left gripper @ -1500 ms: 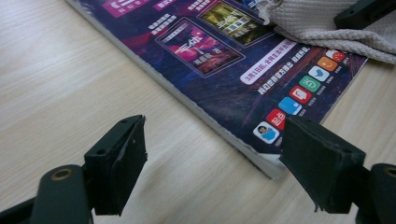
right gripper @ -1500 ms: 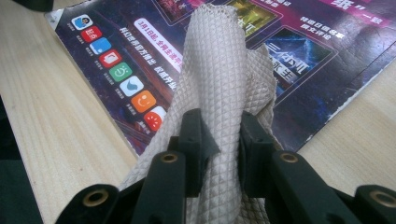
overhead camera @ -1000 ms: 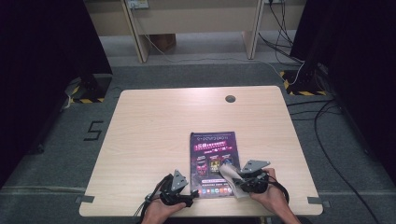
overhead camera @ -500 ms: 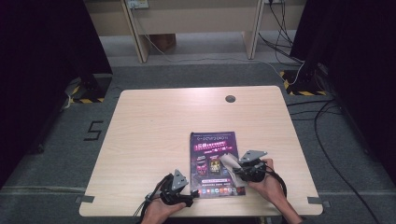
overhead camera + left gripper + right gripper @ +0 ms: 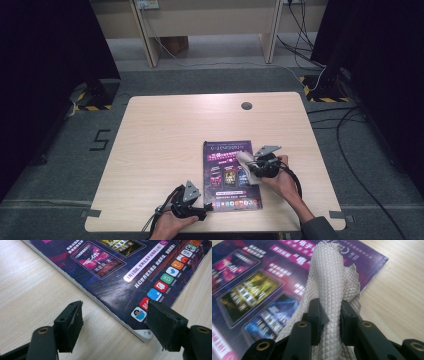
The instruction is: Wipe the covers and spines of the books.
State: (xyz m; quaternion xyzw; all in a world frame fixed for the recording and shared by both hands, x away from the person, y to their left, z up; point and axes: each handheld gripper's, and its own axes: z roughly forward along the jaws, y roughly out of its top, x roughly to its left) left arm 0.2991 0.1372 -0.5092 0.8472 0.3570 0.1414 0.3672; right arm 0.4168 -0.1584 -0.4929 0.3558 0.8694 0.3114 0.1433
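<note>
Two grippers work over a magazine point(image 5: 231, 175) on the table point(image 5: 165, 150) in the high view: the left gripper point(image 5: 202, 210) waits at its near-left corner, while the right gripper point(image 5: 248, 162) has slid farther up the cover since a second ago. Left gripper view: jaws wide apart, empty, straddling the magazine's point(image 5: 125, 272) corner. Right gripper view: jaws pinch a quilted beige cloth point(image 5: 329, 285) above the cover point(image 5: 249, 290).

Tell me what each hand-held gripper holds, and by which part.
Right hand-held gripper pinches a bunched fold of the cloth. Left hand-held gripper holds nothing, jaws open at the magazine corner.
</note>
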